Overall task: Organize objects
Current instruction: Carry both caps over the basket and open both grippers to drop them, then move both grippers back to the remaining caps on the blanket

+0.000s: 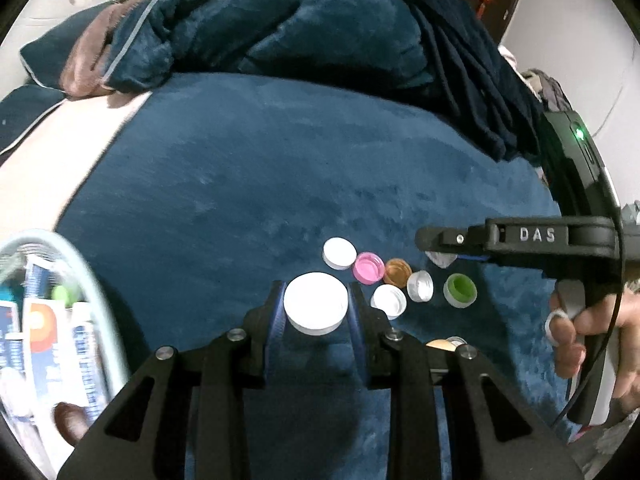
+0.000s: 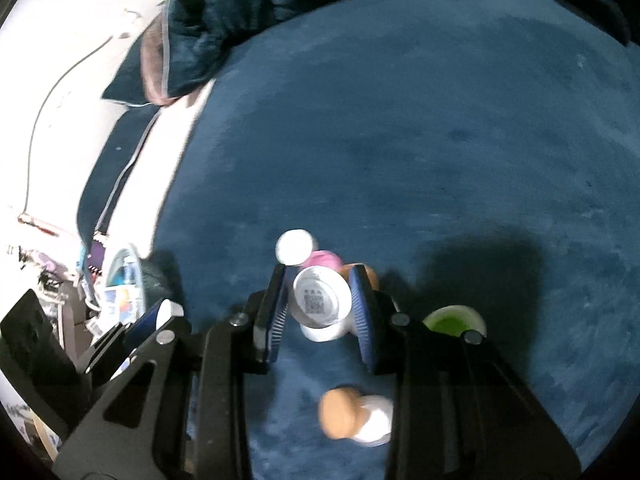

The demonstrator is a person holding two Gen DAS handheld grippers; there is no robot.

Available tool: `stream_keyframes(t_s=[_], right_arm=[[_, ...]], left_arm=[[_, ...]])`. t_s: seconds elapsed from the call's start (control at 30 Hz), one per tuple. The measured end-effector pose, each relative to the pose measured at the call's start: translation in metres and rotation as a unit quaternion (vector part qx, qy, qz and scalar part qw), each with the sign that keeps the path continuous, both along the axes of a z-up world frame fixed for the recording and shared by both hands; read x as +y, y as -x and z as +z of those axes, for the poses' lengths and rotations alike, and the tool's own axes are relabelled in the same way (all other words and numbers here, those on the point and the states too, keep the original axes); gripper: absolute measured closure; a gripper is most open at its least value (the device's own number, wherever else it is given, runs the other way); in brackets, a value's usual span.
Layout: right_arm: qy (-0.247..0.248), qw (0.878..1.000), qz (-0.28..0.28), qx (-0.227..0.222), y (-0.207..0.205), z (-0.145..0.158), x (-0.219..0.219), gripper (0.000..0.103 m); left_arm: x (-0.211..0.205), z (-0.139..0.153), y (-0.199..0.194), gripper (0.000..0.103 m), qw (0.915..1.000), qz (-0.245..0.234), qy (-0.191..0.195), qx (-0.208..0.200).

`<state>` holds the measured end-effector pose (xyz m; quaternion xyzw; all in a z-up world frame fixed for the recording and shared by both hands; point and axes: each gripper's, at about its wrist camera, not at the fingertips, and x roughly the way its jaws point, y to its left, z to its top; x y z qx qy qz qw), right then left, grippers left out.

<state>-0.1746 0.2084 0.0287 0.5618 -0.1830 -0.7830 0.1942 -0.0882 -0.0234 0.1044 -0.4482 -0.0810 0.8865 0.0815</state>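
Observation:
My left gripper [image 1: 315,298] is shut on a large white cap [image 1: 316,306], held above the blue blanket [image 1: 260,184]. Below lie loose caps in a cluster: white [image 1: 339,253], pink [image 1: 369,268], orange [image 1: 397,273], silver [image 1: 420,286], another white [image 1: 388,301] and green [image 1: 460,290]. My right gripper [image 2: 320,296] is shut on a white cap with printed code inside [image 2: 322,300]. Under it show the pink cap [image 2: 326,258], a white cap [image 2: 295,246] and the green cap [image 2: 454,320]. A tan cap [image 2: 338,412] and a white one [image 2: 376,420] lie nearer.
A pale wire basket [image 1: 86,280] holding boxes and tubes stands at the left. A rumpled dark blue quilt [image 1: 280,28] is piled at the back. A person's hand [image 1: 580,336] grips the right tool. The bed's pale edge [image 1: 48,160] runs along the left.

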Motion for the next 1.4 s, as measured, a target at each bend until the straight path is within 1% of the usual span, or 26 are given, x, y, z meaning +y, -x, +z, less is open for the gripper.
stream_keyframes(t_s=[0.17, 0.27, 0.4, 0.57, 0.67, 0.77, 0.8, 0.87, 0.9, 0.97, 1.0, 1.03, 1.07, 1.1, 1.13, 1.2, 1.27, 1.3, 1.33, 1.4], right_arm=[[0.010, 0.999, 0.030, 0.020, -0.015, 0.019, -0.035, 0.071], [0.015, 0.998, 0.055, 0.032, -0.023, 0.032, -0.063, 0.071], [0.020, 0.993, 0.101, 0.054, -0.033, 0.050, -0.108, 0.071], [0.042, 0.986, 0.147, 0.068, -0.040, 0.065, -0.169, 0.071], [0.058, 0.981, 0.168, 0.072, -0.043, 0.071, -0.196, 0.071], [0.072, 0.977, 0.186, 0.071, -0.044, 0.072, -0.225, 0.071], [0.073, 0.976, 0.192, 0.070, -0.043, 0.071, -0.237, 0.071], [0.076, 0.975, 0.199, 0.069, -0.042, 0.067, -0.253, 0.071], [0.077, 0.974, 0.200, 0.068, -0.041, 0.065, -0.258, 0.070], [0.092, 0.974, 0.199, 0.062, -0.037, 0.055, -0.268, 0.069], [0.100, 0.973, 0.200, 0.054, -0.035, 0.051, -0.269, 0.065], [0.103, 0.974, 0.199, 0.046, -0.034, 0.048, -0.270, 0.051], [0.100, 0.975, 0.193, 0.042, -0.034, 0.046, -0.268, 0.044], [0.094, 0.977, 0.186, 0.048, -0.035, 0.046, -0.264, 0.034], [0.089, 0.978, 0.182, 0.054, -0.036, 0.047, -0.261, 0.027], [0.066, 0.980, 0.177, 0.064, -0.039, 0.048, -0.252, 0.022], [0.033, 0.982, 0.175, 0.069, -0.042, 0.049, -0.249, 0.014], [0.009, 0.982, 0.176, 0.073, -0.043, 0.050, -0.247, 0.003], [-0.013, 0.981, 0.176, 0.081, -0.047, 0.050, -0.243, 0.000], [-0.029, 0.980, 0.177, 0.090, -0.051, 0.052, -0.239, 0.000]], left_arm=[[-0.030, 0.024, -0.017, 0.073, 0.9995, 0.027, 0.009, 0.016], [-0.056, 0.038, -0.028, 0.073, 0.9986, 0.047, 0.005, 0.024], [-0.099, 0.056, -0.039, 0.073, 0.9961, 0.081, 0.016, 0.031], [-0.163, 0.077, -0.052, 0.073, 0.9921, 0.119, 0.029, 0.027], [-0.197, 0.080, -0.058, 0.073, 0.9902, 0.134, 0.041, 0.006], [-0.230, 0.076, -0.065, 0.073, 0.9858, 0.160, 0.050, -0.008], [-0.240, 0.072, -0.066, 0.073, 0.9840, 0.173, 0.039, -0.015], [-0.256, 0.065, -0.068, 0.073, 0.9813, 0.191, 0.000, -0.025], [-0.261, 0.064, -0.069, 0.073, 0.9804, 0.195, -0.010, -0.025], [-0.264, 0.064, -0.070, 0.072, 0.9791, 0.202, 0.006, -0.022], [-0.266, 0.063, -0.070, 0.060, 0.9786, 0.204, 0.015, -0.026], [-0.267, 0.061, -0.072, 0.034, 0.9780, 0.206, 0.016, -0.029], [-0.272, 0.059, -0.074, 0.020, 0.9766, 0.212, 0.012, -0.033], [-0.273, 0.057, -0.075, 0.007, 0.9755, 0.217, 0.010, -0.034], [-0.275, 0.055, -0.079, 0.007, 0.9739, 0.224, 0.005, -0.037], [-0.276, 0.051, -0.083, 0.007, 0.9707, 0.235, 0.004, -0.052], [-0.273, 0.048, -0.087, 0.003, 0.9685, 0.241, 0.015, -0.061], [-0.270, 0.048, -0.089, 0.001, 0.9674, 0.245, 0.028, -0.060], [-0.266, 0.049, -0.090, 0.001, 0.9668, 0.246, 0.040, -0.057], [-0.257, 0.050, -0.092, 0.001, 0.9666, 0.243, 0.063, -0.053]])
